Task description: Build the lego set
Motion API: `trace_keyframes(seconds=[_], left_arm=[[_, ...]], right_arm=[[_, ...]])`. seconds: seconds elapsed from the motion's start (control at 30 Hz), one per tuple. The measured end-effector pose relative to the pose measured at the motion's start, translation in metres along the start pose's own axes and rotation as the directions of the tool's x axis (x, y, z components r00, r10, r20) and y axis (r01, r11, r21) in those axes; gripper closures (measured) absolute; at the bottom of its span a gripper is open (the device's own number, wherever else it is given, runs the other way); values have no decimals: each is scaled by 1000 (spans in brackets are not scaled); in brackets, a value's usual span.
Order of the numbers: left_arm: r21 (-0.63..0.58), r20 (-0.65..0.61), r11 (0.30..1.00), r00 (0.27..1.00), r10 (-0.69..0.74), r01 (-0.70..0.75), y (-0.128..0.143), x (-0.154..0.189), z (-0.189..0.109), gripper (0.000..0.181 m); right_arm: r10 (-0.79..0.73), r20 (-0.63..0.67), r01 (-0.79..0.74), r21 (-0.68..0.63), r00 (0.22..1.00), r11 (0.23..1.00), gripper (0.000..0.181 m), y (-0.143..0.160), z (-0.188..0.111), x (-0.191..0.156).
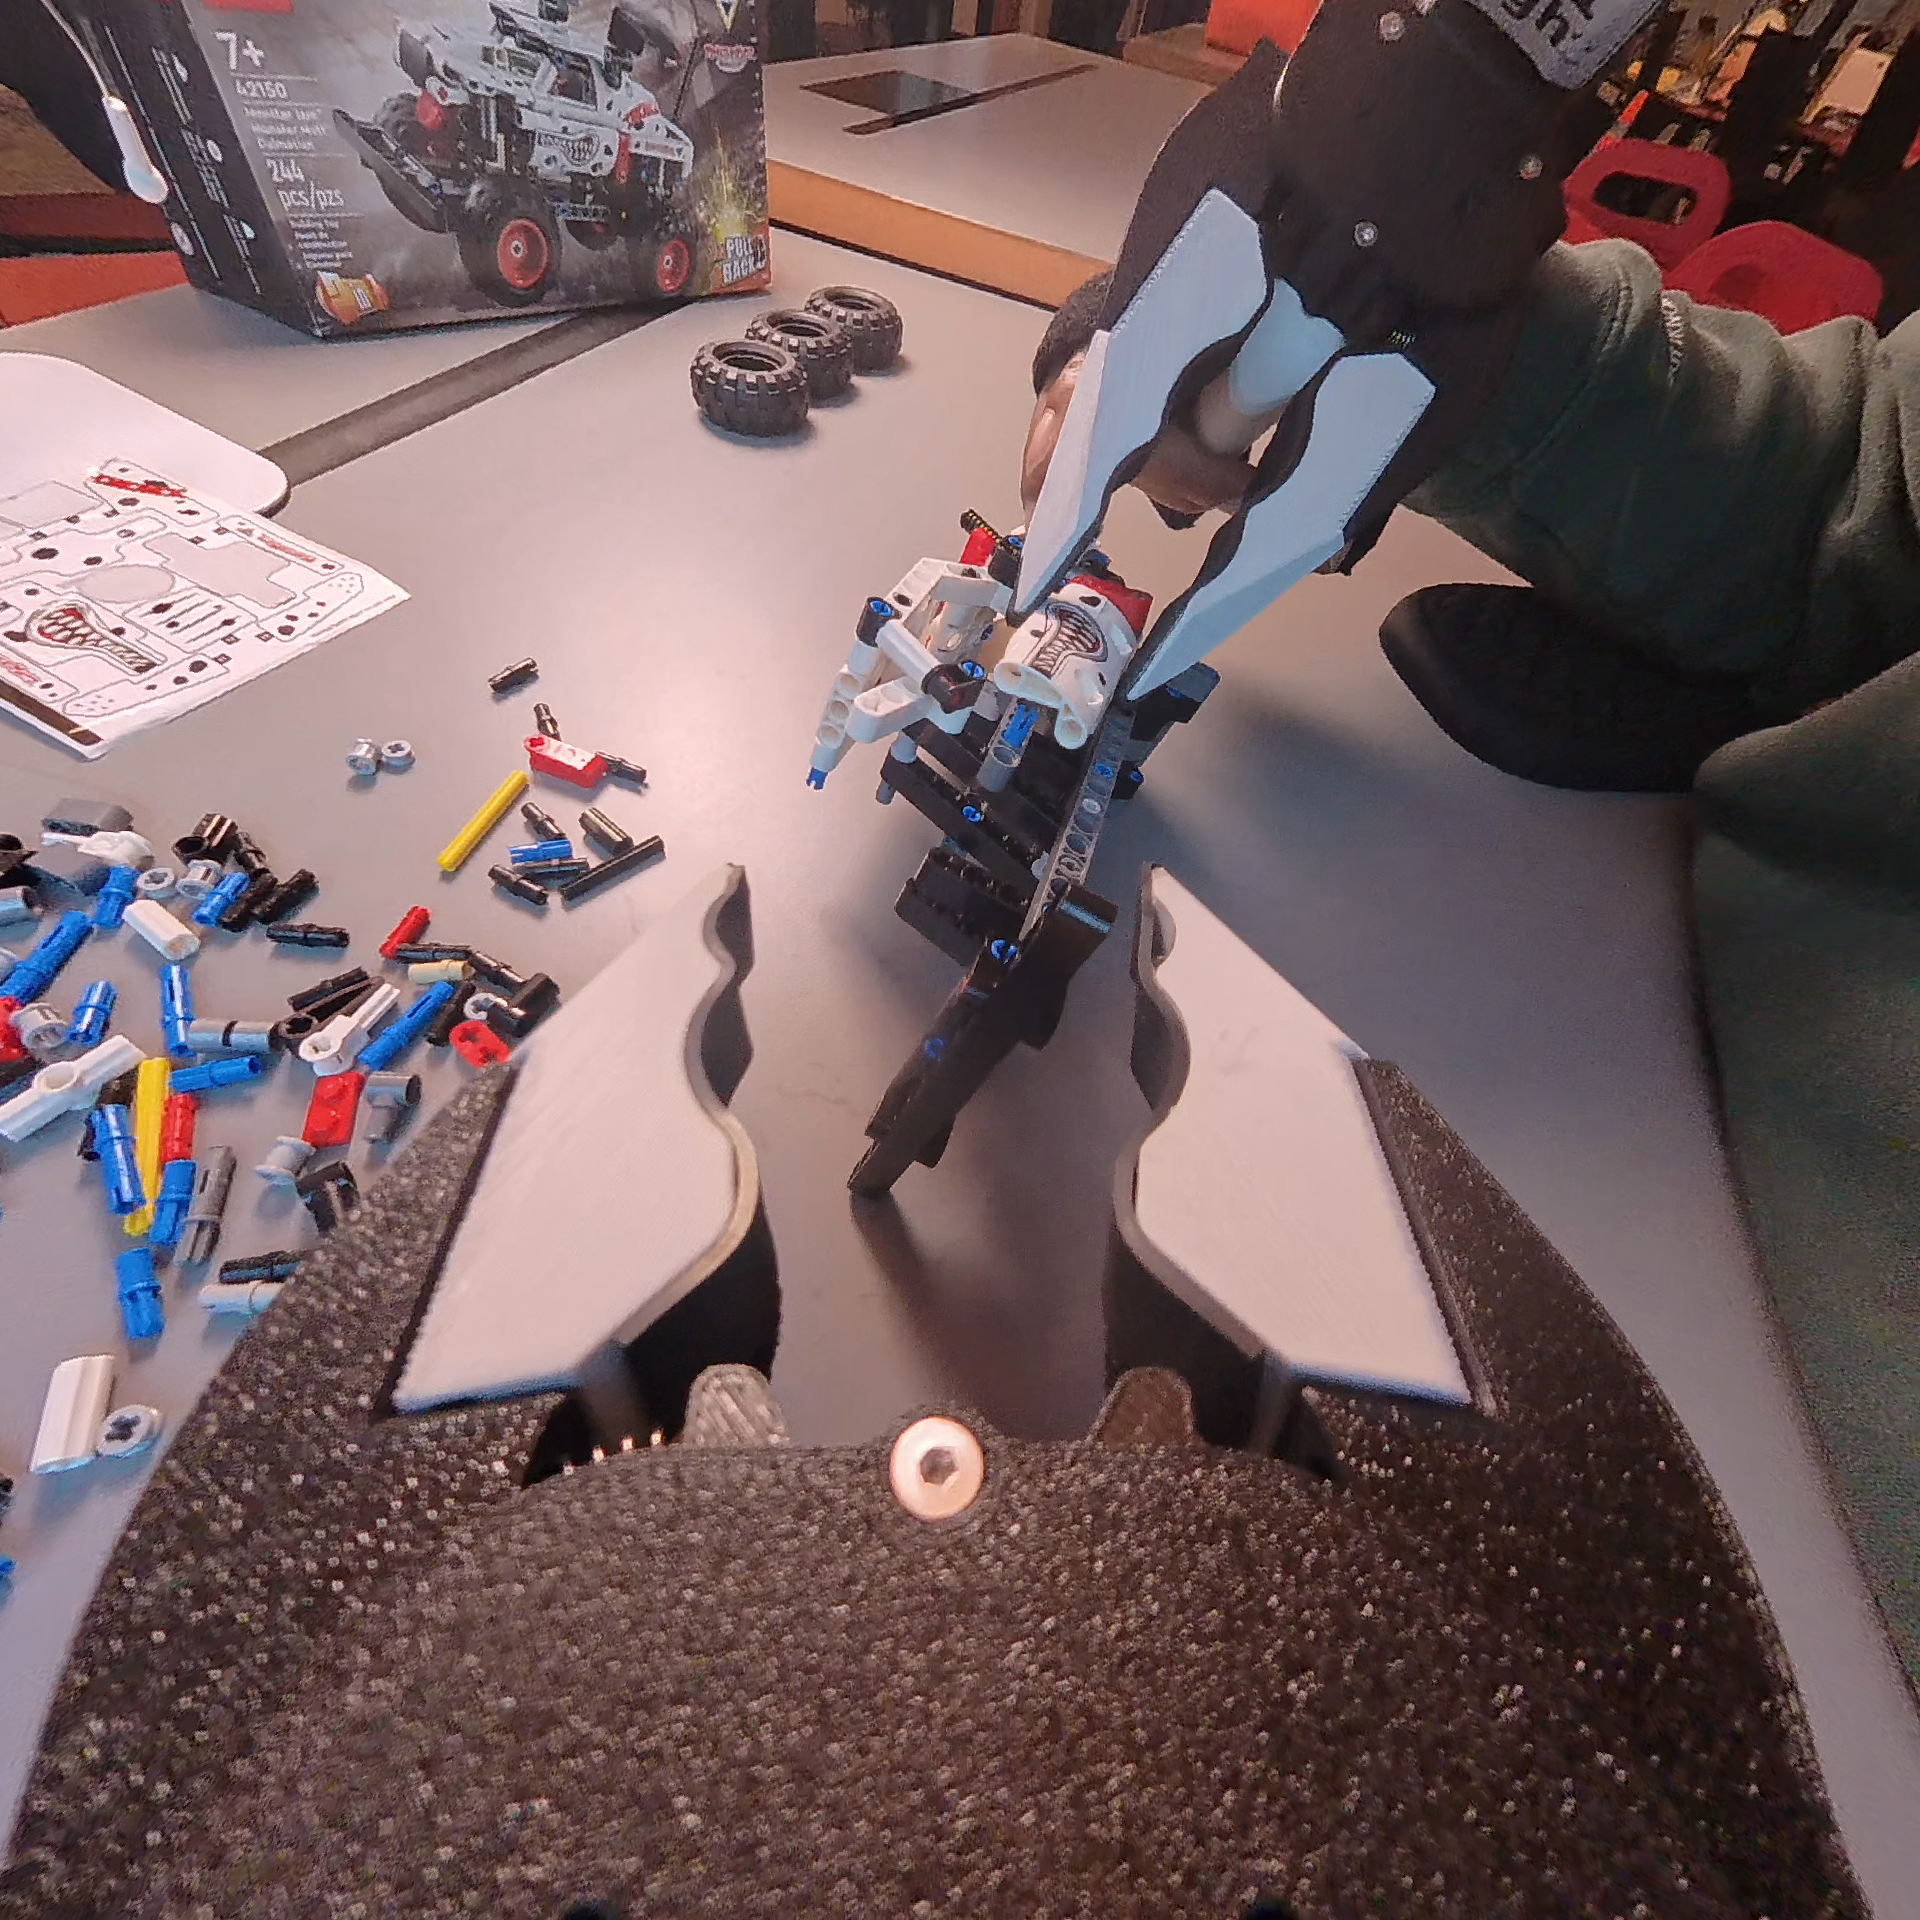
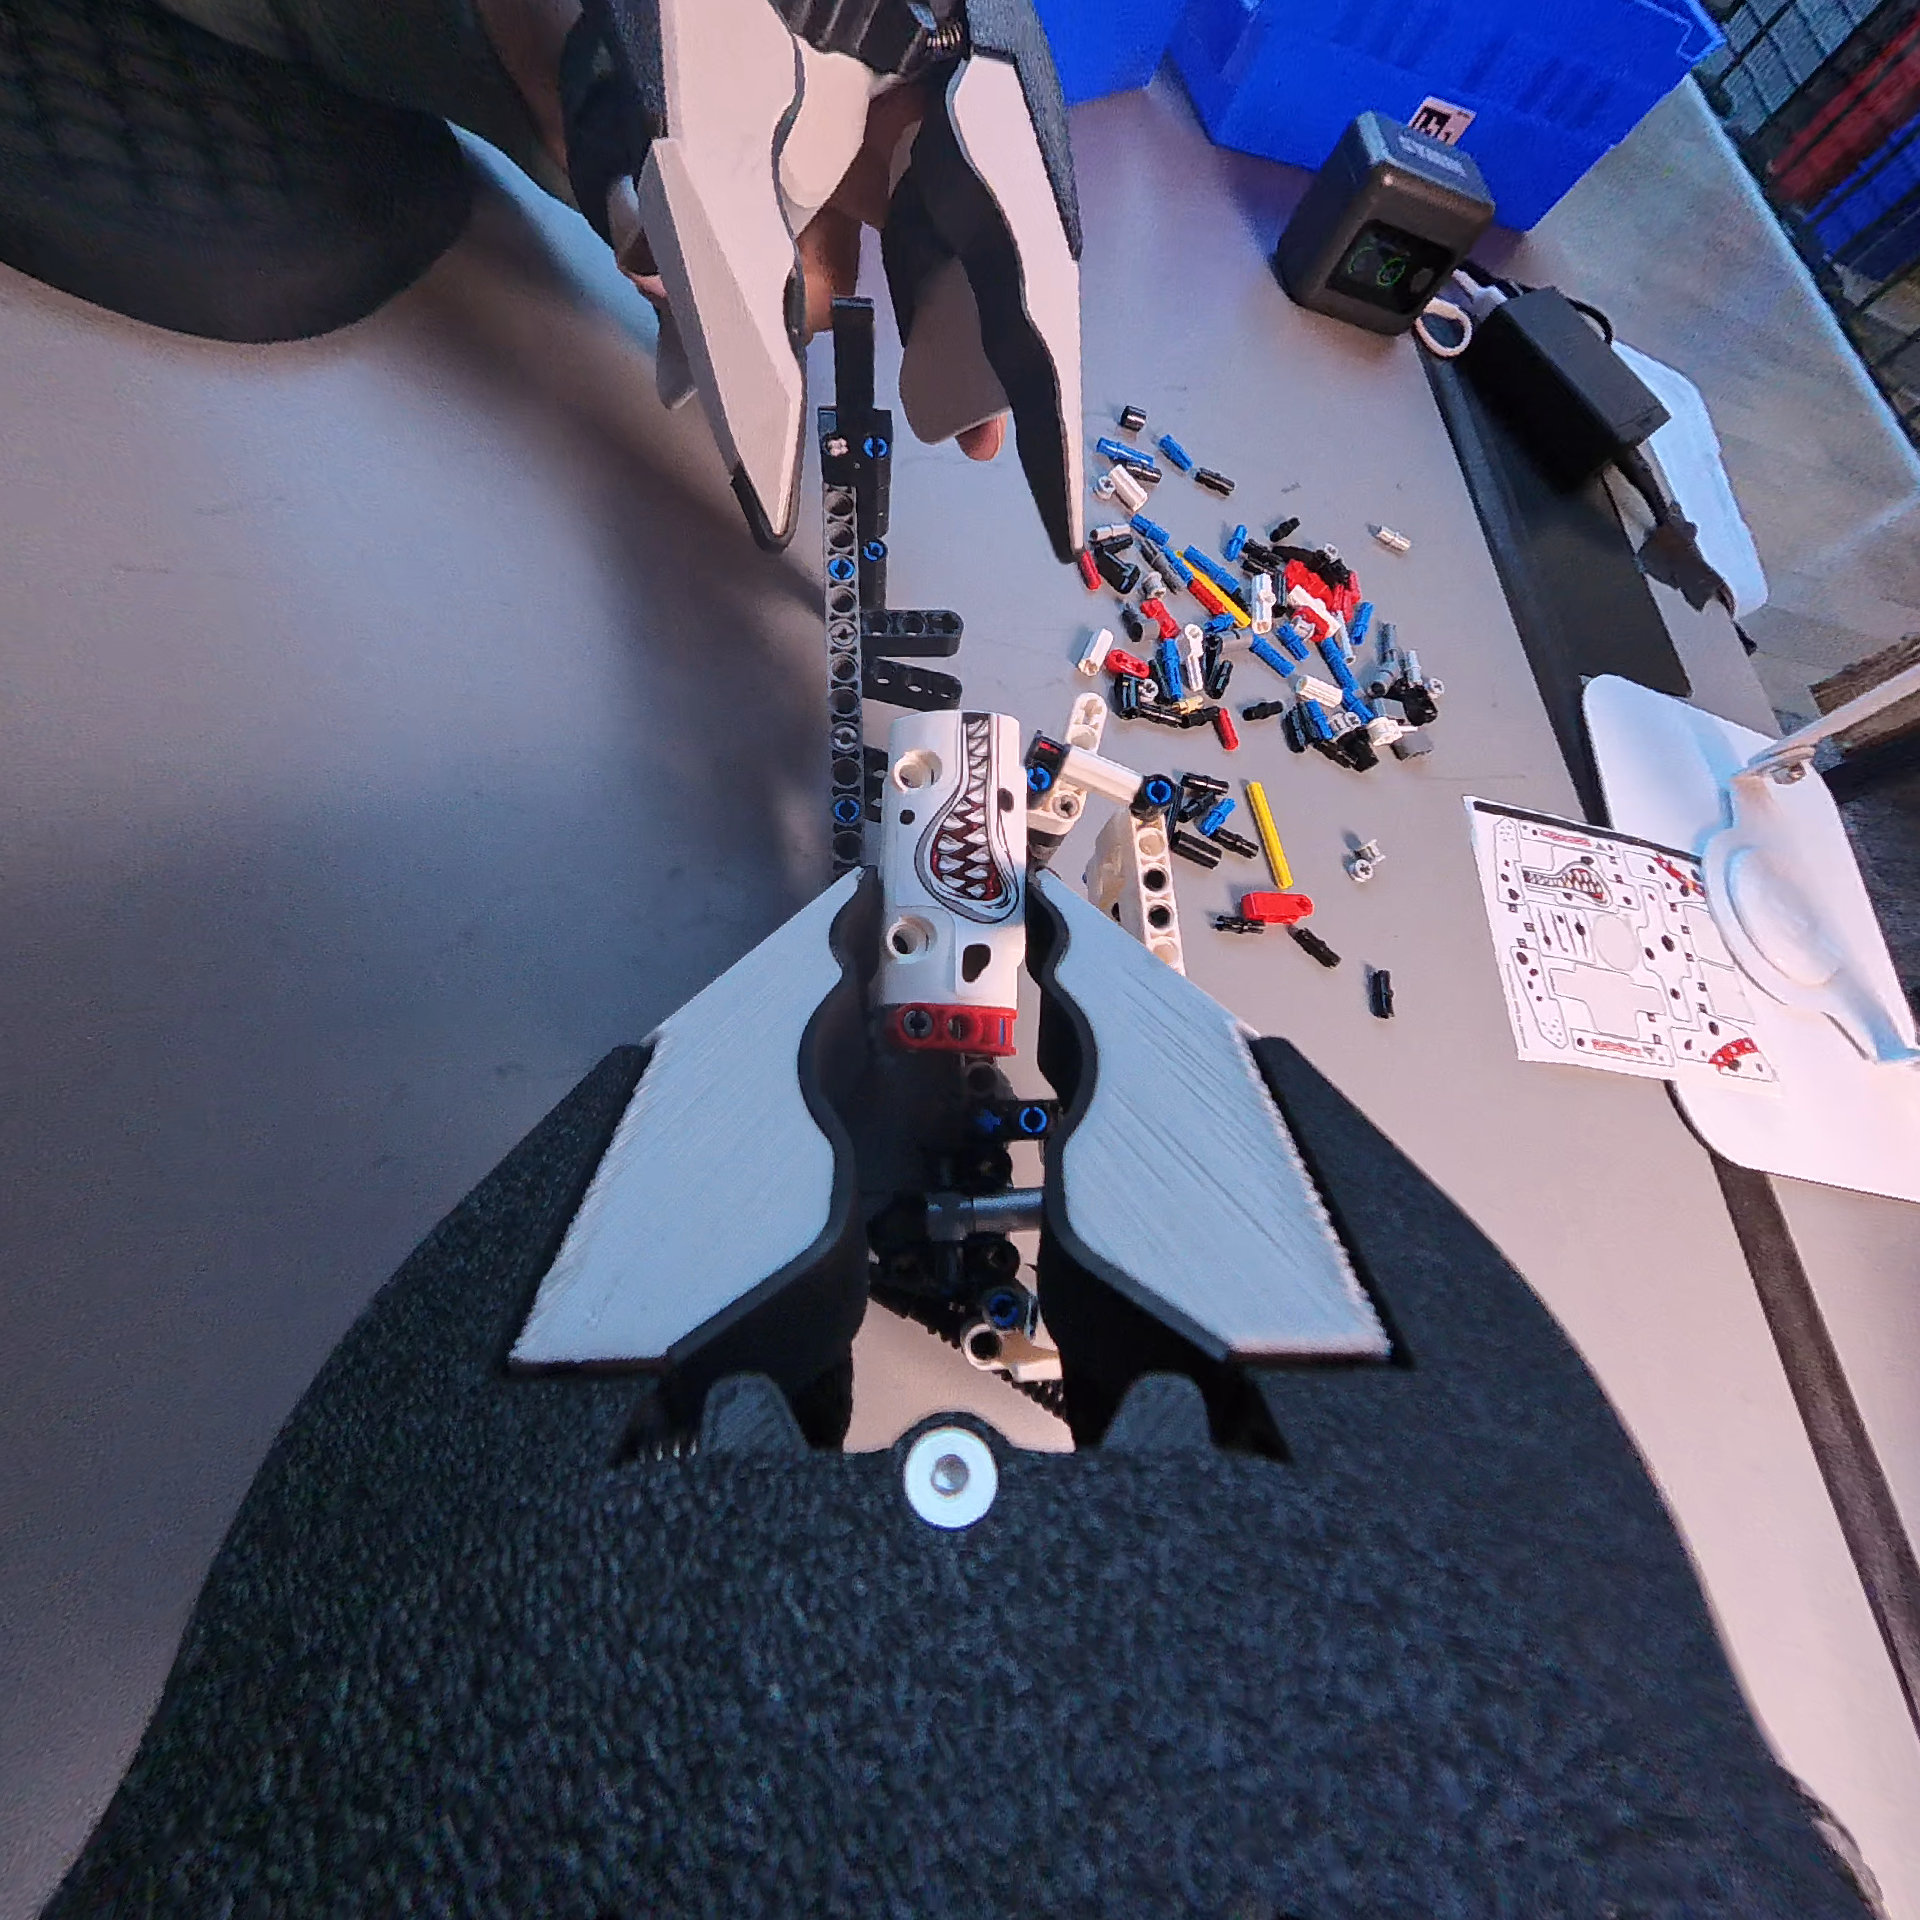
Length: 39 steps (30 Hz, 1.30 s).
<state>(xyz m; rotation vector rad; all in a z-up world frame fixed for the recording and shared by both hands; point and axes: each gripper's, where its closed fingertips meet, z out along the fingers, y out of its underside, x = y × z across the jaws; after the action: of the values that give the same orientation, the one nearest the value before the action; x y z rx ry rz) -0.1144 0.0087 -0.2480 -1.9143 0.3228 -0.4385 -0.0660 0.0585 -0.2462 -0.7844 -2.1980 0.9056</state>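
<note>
My right gripper [image 2: 945,904] clamps the half-built truck frame [image 1: 997,810]; my left gripper [image 1: 940,904] hangs open. Loose pieces [image 1: 208,1018] and tyres [image 1: 795,353] remain unattached.

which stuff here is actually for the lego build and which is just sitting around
For the build: half-built truck frame, loose pieces, three tyres, sticker sheet, set box.

Lying about: small black screen device, black power brick, blue bins.
</note>
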Motion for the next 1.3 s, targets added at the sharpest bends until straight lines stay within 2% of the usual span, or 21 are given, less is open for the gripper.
trace_keyframes(seconds=[0.2,0.47,1.0,1.3], left_arm=[[24,-35,1000,999,12,-11,-5,9,0,119],[-16,-47,999,998,39,-40,1,15,6,126],[-37,-61,999,997,36,-38,5,16,8,131],[-31,-54,999,998,39,-41,3,16,6,131]], right_arm=[[-21,0,21,6,1000,1000,154,-4,-2,-2],[-42,-25,42,-14,999,999,154,-3,-3,0],[-32,54,36,-81,998,996,154,-3,4,-11],[-37,48,42,-97,998,994,154,-2,5,-9]])
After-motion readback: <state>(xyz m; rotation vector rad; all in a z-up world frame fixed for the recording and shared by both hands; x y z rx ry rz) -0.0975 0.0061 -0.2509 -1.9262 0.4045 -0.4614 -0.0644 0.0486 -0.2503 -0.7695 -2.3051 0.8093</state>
